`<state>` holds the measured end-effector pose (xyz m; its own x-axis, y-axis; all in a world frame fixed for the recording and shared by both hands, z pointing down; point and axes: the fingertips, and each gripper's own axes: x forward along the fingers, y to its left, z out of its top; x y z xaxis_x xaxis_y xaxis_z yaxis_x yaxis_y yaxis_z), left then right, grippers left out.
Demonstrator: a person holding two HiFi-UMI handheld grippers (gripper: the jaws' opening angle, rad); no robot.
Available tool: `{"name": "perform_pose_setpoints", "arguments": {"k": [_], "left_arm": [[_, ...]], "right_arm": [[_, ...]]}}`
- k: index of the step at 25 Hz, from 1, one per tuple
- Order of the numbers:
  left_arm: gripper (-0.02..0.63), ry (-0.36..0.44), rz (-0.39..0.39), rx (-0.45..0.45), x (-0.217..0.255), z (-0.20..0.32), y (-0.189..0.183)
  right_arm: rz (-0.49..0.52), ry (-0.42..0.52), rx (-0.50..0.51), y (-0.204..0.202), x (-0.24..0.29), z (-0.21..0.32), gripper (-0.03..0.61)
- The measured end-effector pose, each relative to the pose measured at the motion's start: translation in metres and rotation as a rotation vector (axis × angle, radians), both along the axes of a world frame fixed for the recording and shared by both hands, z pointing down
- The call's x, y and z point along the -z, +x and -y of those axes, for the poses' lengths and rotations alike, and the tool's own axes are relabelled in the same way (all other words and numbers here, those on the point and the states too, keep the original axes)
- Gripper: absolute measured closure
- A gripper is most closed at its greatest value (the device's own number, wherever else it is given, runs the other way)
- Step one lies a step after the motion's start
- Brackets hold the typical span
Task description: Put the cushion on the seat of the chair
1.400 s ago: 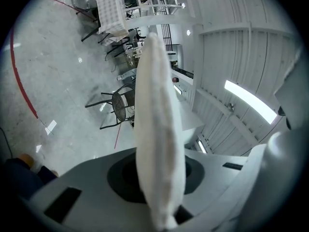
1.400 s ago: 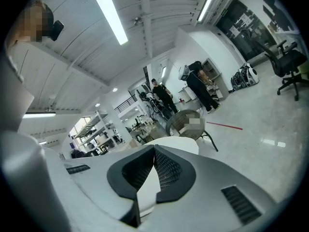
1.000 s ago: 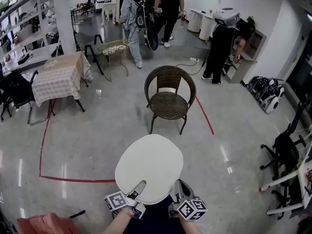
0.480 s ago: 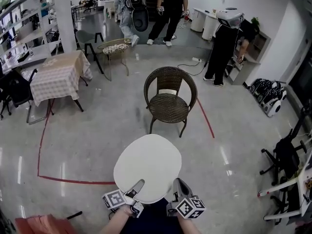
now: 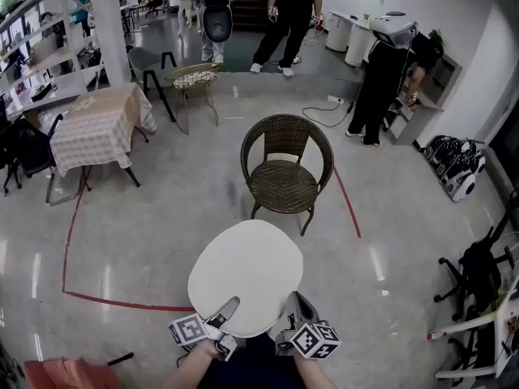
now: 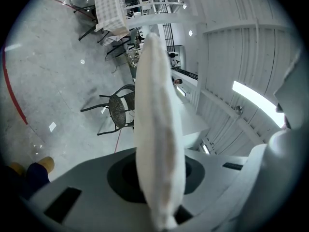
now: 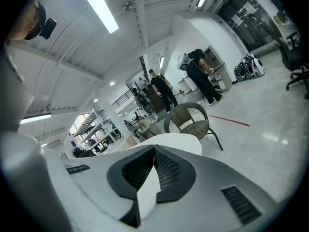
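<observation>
Fingers (image 5: 226,314) of left gripper (image 5: 233,304), right gripper (image 5: 298,302) clamp cushion (image 5: 246,270)

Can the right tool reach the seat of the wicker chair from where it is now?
Probably not yet. The right tool and left tool both grip the cushion, and bare floor lies between it and the chair. Nothing stands there, so the way looks free.

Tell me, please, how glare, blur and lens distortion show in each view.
Head view: light streaks glare off the glossy grey floor, yet the dark wicker chair and white oval cushion look sharp. Left gripper view: heavy fisheye, black corners, near cushion edge soft. Right gripper view: fisheye bends the bright ceiling light strip.
</observation>
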<state>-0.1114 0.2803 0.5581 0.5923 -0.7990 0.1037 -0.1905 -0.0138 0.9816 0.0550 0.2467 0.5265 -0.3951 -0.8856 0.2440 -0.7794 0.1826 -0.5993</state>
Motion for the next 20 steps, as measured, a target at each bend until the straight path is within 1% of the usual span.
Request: {"name": "perform_pose_setpoints", "arguments": {"k": [3,6,7,17,19,20], "left_arm": [[0.534,0.052,0.018,0.0,0.007,0.02,0.007],[0.534,-0.006,0.014,0.019,-0.001,0.031,0.011],[0.534,-0.012,0.015,0.021,-0.001,0.036,0.013],[0.534,0.013,0.0,0.029,-0.005,0.081,0.039],[0.534,-0.004,-0.004,0.032,-0.007,0.088,0.044],[0.534,-0.032,-0.005,0.035,-0.01,0.091,0.047]], "right_arm": [[-0.001,0.007,0.027,0.003,0.003,0.019,0.551],[0.003,0.01,0.042,0.008,0.004,0.037,0.551],[0.006,0.009,0.043,0.01,0.004,0.043,0.551],[0.002,0.02,0.079,0.026,0.0,0.089,0.551],[-0.002,0.021,0.082,0.031,-0.001,0.097,0.551],[-0.001,0.02,0.08,0.036,-0.002,0.1,0.551]]}}
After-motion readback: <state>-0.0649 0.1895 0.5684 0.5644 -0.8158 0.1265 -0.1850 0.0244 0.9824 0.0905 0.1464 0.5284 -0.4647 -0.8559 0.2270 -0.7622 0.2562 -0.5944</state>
